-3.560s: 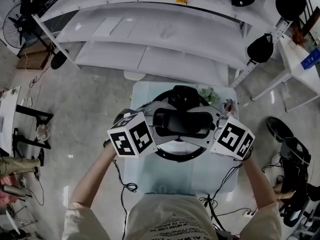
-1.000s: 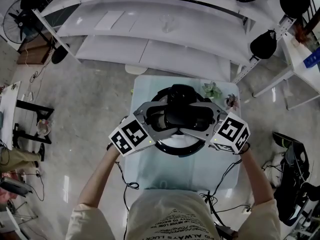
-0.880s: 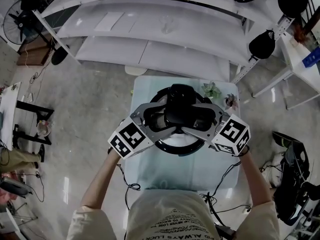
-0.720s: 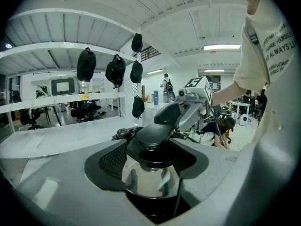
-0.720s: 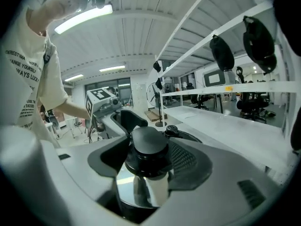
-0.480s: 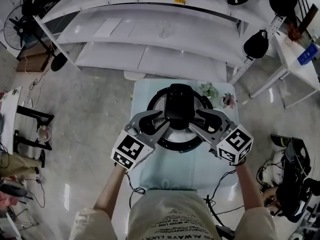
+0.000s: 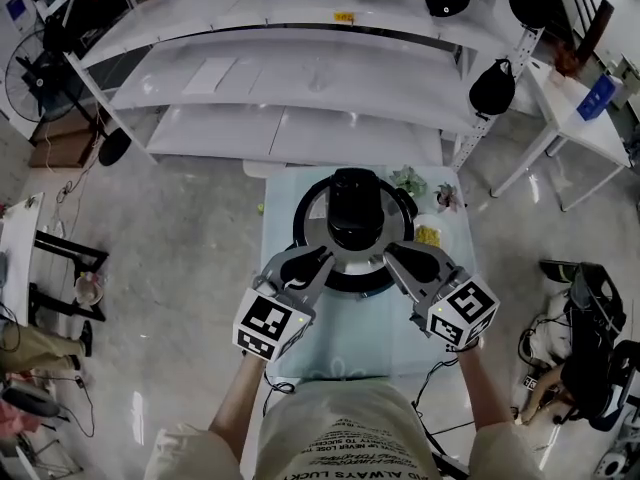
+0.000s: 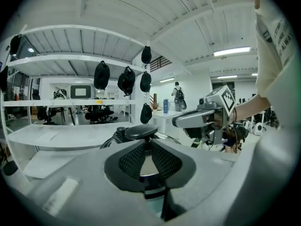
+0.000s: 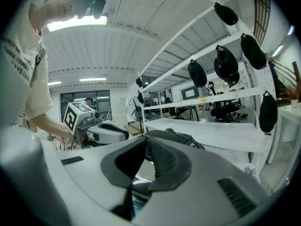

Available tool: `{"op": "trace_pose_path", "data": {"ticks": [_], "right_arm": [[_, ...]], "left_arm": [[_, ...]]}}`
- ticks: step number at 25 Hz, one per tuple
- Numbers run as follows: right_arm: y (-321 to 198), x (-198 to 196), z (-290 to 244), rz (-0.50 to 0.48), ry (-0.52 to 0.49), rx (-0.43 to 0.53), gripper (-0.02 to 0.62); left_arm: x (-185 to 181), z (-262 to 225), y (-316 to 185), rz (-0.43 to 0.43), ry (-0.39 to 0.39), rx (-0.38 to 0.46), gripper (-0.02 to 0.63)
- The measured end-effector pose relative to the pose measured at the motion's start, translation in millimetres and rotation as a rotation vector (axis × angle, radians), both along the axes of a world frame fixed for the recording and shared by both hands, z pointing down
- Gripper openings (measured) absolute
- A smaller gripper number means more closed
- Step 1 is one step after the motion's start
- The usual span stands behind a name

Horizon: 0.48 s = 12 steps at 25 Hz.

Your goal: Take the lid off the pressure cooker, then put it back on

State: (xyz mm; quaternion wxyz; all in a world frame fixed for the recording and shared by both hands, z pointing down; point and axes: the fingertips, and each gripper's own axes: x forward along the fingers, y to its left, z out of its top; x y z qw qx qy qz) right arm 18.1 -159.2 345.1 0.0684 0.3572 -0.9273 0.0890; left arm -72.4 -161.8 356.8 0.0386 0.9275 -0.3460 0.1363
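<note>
The pressure cooker (image 7: 352,258) stands on the small glass table (image 7: 330,343), and its lid with the black handle (image 7: 355,210) rests on top. My left gripper (image 7: 322,257) is at the cooker's near left rim, off the handle. At the near right rim is my right gripper (image 7: 389,252), also apart from it. The jaws of both have just been closing, with nothing between them, and now stand shut. In the left gripper view the gripper (image 8: 149,157) points at the lid handle (image 8: 140,131). The right gripper (image 9: 145,163) faces the lid handle (image 9: 175,138) from the other side.
Two small potted plants (image 7: 408,180) (image 7: 445,198) and a bowl of yellow pieces (image 7: 427,235) sit at the table's far right. White shelving (image 7: 300,78) stands behind the table, with black caps (image 7: 492,88) hanging on its right post. A fan (image 7: 25,63) is at the far left.
Both grippers have let go of the lid's handle ends and drawn back toward the person while their jaws closed. The lid stays on the cooker.
</note>
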Motion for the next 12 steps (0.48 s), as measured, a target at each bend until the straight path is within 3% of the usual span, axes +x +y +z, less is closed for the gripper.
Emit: {"op": "trace_pose_path", "data": {"ticks": [12], "right_arm": [[44.9,21.3,-22.6,0.067,-0.087,0.058,0.012]], "left_arm": [[4.1,-27.6,39.8,-0.05,0.066,0.046,0.029]]}}
